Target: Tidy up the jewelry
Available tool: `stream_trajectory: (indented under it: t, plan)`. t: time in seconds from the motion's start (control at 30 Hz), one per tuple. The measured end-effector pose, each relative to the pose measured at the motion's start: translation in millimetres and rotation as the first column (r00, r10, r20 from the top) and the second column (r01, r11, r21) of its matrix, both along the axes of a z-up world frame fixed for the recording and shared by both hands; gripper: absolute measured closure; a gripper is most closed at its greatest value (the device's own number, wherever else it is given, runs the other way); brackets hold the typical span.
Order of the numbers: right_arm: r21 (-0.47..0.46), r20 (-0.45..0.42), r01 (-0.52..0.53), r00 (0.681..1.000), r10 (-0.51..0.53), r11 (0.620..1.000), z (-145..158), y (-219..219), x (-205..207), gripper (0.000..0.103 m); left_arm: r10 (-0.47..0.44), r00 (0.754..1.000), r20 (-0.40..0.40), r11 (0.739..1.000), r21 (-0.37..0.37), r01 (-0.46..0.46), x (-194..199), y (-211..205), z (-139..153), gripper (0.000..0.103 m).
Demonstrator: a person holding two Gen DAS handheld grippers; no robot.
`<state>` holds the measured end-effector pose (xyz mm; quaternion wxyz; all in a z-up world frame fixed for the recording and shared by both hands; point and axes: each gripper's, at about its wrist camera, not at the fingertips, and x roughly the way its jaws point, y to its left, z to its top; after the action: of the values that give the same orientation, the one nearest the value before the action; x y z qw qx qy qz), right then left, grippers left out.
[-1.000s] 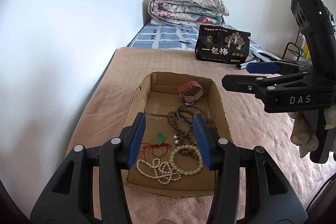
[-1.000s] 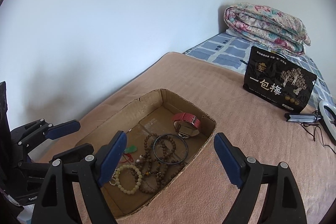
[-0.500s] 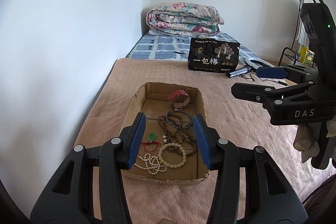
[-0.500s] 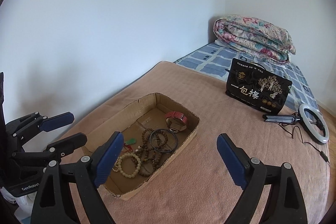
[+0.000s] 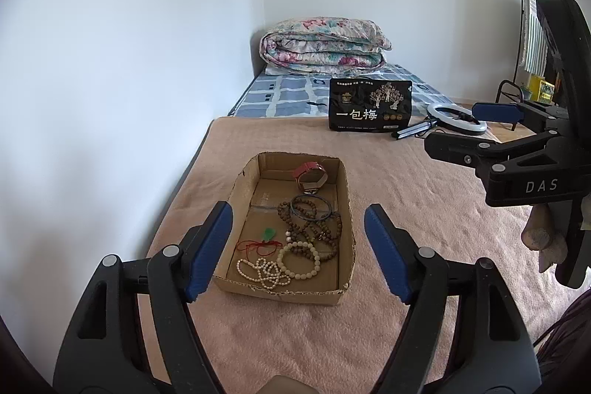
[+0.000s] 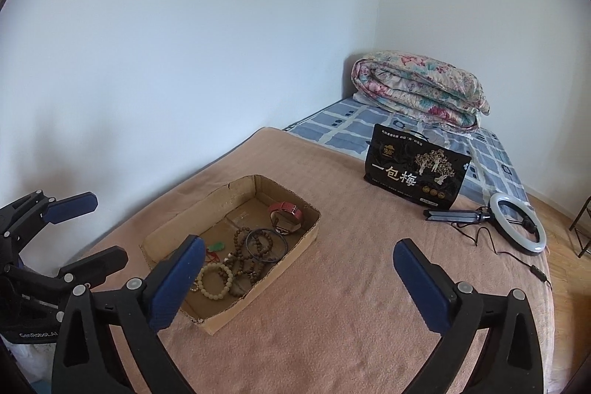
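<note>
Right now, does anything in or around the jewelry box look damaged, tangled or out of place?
Yes. The cardboard box has ragged, torn top edges, as if its flaps were ripped off. Inside, the brown bead strands lie in an overlapping heap with a dark bangle on top. Both grippers, left and right, are open and empty.

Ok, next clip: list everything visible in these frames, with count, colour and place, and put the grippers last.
cardboard tray: 1, brown, on the pink blanket, holds all the jewelry
watch: 1, pink strap, far end of tray
bangle: 1, dark, mid tray
brown bead strands: tangled, count unclear, mid tray
cream bead bracelet: 1, near end
pearl strand: 1, white, near end
green pendant: 1, on red cord, left side
black bag: 1, upright, behind tray
ring light: 1, white, bed's right edge
folded quilt: 1, floral, far corner
left gripper: open, above tray's near end
right gripper: open, right of tray
</note>
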<state>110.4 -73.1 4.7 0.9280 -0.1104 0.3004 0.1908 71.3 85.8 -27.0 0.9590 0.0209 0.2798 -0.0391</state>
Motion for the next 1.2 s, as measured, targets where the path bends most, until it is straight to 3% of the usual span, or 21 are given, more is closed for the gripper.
stream_trajectory:
  t: [0.43,1.2]
  plan:
    - [0.017,0.008,0.030,1.000,-0.030,0.999,-0.7,-13.1,-13.0,0.000,0.032,0.999,0.003,0.999,0.010,-0.032,-20.6,-5.8,1.9,0.007]
    - [0.014,0.008,0.043,0.999,-0.043,0.999,-0.9,-22.8,-16.8,0.000,0.112,0.993,0.021,0.993,0.039,-0.113,-29.8,-4.9,10.4,0.000]
